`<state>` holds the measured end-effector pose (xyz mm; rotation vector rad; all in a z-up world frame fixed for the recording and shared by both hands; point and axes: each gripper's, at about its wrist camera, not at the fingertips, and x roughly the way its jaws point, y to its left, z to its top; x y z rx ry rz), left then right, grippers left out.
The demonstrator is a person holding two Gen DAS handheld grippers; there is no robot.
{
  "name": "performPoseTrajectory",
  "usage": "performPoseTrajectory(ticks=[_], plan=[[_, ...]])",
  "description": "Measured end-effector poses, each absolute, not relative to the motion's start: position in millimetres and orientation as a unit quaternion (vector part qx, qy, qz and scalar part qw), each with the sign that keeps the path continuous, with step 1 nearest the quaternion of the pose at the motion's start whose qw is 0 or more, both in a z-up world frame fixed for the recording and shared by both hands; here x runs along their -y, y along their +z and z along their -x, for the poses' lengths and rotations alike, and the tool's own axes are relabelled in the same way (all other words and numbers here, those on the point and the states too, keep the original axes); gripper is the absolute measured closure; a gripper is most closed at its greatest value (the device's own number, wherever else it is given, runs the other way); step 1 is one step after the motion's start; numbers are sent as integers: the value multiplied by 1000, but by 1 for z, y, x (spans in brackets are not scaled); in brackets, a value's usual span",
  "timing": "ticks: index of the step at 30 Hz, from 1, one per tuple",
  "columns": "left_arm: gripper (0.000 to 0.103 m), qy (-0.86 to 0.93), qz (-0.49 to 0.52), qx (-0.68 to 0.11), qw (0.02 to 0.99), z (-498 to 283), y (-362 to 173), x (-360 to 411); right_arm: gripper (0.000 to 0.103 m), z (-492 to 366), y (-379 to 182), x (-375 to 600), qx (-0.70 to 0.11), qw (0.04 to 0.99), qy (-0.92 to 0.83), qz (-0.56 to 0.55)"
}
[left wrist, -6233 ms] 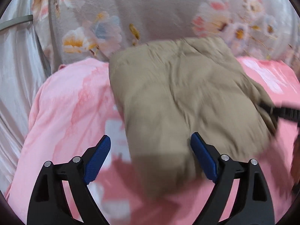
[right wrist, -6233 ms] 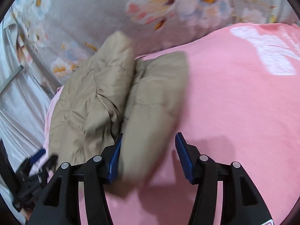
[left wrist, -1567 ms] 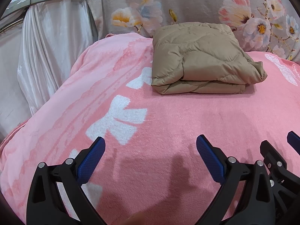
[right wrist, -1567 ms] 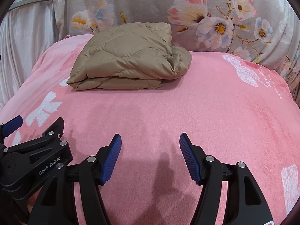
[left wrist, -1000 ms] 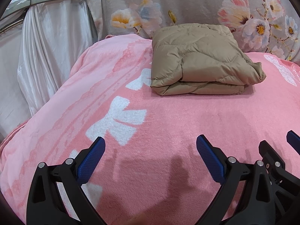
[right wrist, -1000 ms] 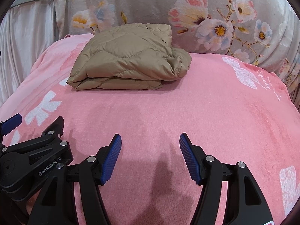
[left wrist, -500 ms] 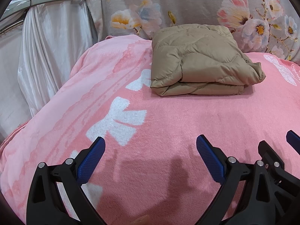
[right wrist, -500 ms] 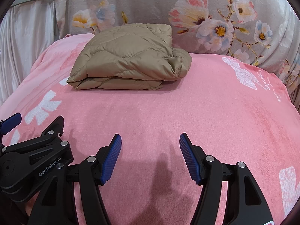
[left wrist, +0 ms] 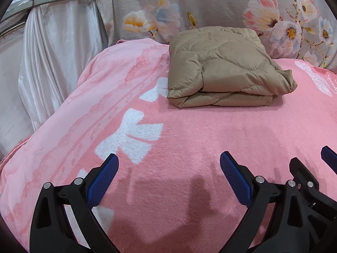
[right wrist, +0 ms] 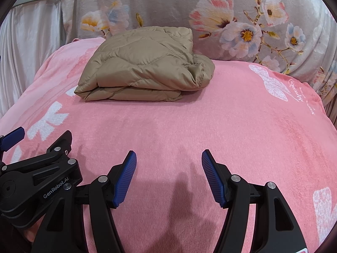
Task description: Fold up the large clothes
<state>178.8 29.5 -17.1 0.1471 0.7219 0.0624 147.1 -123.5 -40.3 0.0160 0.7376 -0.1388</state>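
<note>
**At the far end of the pink blanket: a folded quilted jacket, both grippers empty**

In the upper centre of the left wrist view we see the tan quilted jacket [left wrist: 223,67] folded into a compact, layered bundle. It lies on the pink blanket [left wrist: 189,130], with its far edge against the grey floral fabric [left wrist: 210,6] that rises behind. In the right wrist view the same bundle sits in the upper left of centre, its folded layers stacked along the near edge and a bunched lobe protruding to the right.

We show the left gripper [left wrist: 168,179] at the bottom of its own frame, with jaws spread wide and nothing between the blue pads [left wrist: 103,181]. The right gripper [right wrist: 168,178] is likewise held apart and empty over bare blanket. Both tools lie well apart from the jacket.

White bow motifs [left wrist: 130,137] mark the blanket toward the left of the frame. A white curtain [left wrist: 52,52] hangs in the upper left. Each gripper intrudes at the lower corner of the other's view.
</note>
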Motion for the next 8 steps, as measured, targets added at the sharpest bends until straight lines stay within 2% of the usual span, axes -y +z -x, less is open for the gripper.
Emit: performPoseTrajectory(ticks=[8], plan=[[10,29,-73,-351,933,-180,-17,-30,40,-147,-39,124,-358,931,-70,-6]])
